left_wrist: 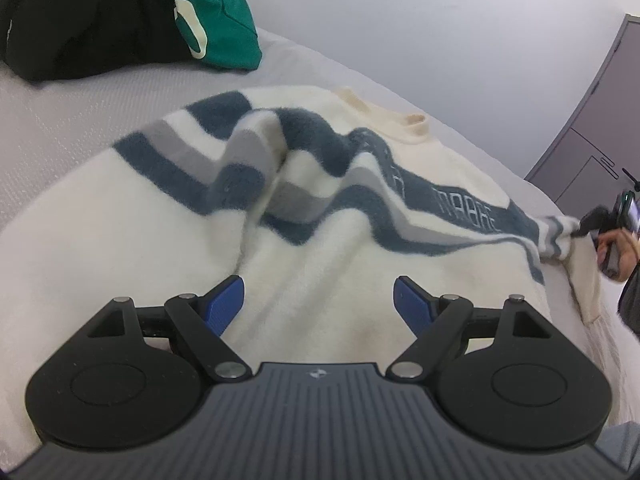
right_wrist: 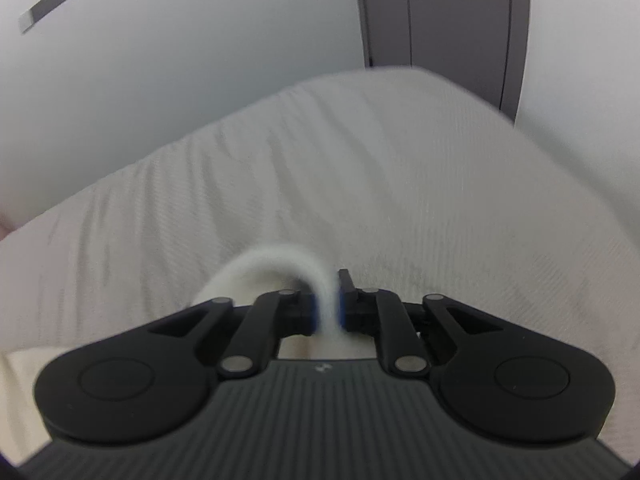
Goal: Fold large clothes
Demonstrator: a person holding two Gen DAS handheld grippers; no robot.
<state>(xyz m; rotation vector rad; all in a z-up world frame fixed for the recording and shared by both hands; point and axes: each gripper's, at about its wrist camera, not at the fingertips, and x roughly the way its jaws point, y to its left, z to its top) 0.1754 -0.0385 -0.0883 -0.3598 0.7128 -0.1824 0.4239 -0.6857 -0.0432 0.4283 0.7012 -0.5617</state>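
Observation:
A cream sweater (left_wrist: pixel 320 220) with dark blue and grey stripes lies rumpled across the bed (left_wrist: pixel 60 128), its collar toward the far side. My left gripper (left_wrist: pixel 318 282) hovers just over the sweater's cream lower part, open, with nothing between its blue pads. At the far right of the left wrist view, my right gripper (left_wrist: pixel 576 234) pinches the striped sleeve end, which is stretched out sideways. In the right wrist view, the right gripper (right_wrist: pixel 328 300) is shut on a fold of white fabric (right_wrist: pixel 264 264) that loops out to the left over the bed (right_wrist: pixel 360 160).
A black garment (left_wrist: pixel 80 20) and a green garment (left_wrist: pixel 216 12) are piled at the bed's far left corner. A grey cabinet (left_wrist: pixel 592 132) stands past the bed on the right. A person's hand (left_wrist: pixel 620 248) holds the right gripper at the right edge.

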